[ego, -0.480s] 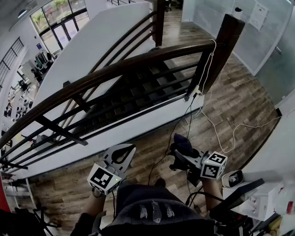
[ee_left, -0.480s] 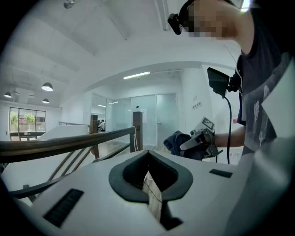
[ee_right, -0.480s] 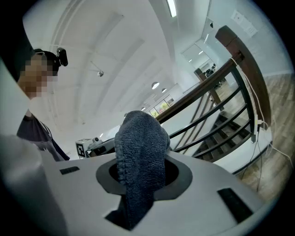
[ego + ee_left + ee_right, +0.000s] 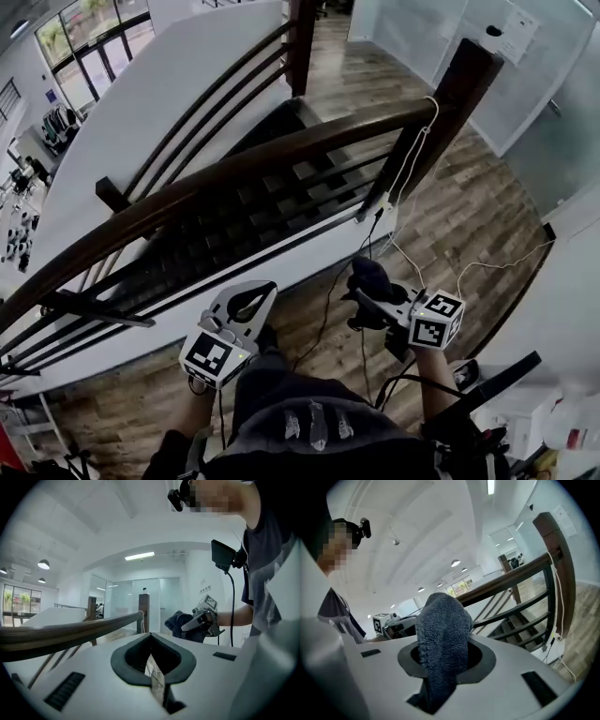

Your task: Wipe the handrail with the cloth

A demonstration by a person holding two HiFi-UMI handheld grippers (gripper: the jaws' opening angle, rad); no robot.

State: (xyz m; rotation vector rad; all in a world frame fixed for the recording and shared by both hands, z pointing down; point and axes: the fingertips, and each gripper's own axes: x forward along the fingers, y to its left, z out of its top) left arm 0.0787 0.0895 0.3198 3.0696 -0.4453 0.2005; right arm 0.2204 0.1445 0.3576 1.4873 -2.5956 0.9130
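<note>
The dark wooden handrail (image 4: pixel 244 161) curves from lower left up to a thick newel post (image 4: pixel 469 80). My right gripper (image 4: pixel 364 298) is shut on a dark blue cloth (image 4: pixel 368 278), which bulges out past its jaws (image 4: pixel 443 639). It is held below and short of the rail, apart from it. My left gripper (image 4: pixel 251 298) hangs to the left at about the same height, jaws together with nothing between them (image 4: pixel 151 637). The rail (image 4: pixel 70 632) runs across the left gripper view, where the cloth (image 4: pixel 180 623) also shows. The rail (image 4: pixel 511 578) and post (image 4: pixel 555 541) stand beyond the cloth in the right gripper view.
Dark balusters and stairs (image 4: pixel 253 216) drop away behind the rail. A white cable (image 4: pixel 412 159) hangs from the post down to the wood floor (image 4: pixel 469 216). White equipment (image 4: pixel 572 422) sits at the lower right. Glass walls (image 4: pixel 553 131) close the right side.
Both grippers have edged slightly up toward the handrail, and the head view has shifted along the rail. The cloth stays in the right gripper.
</note>
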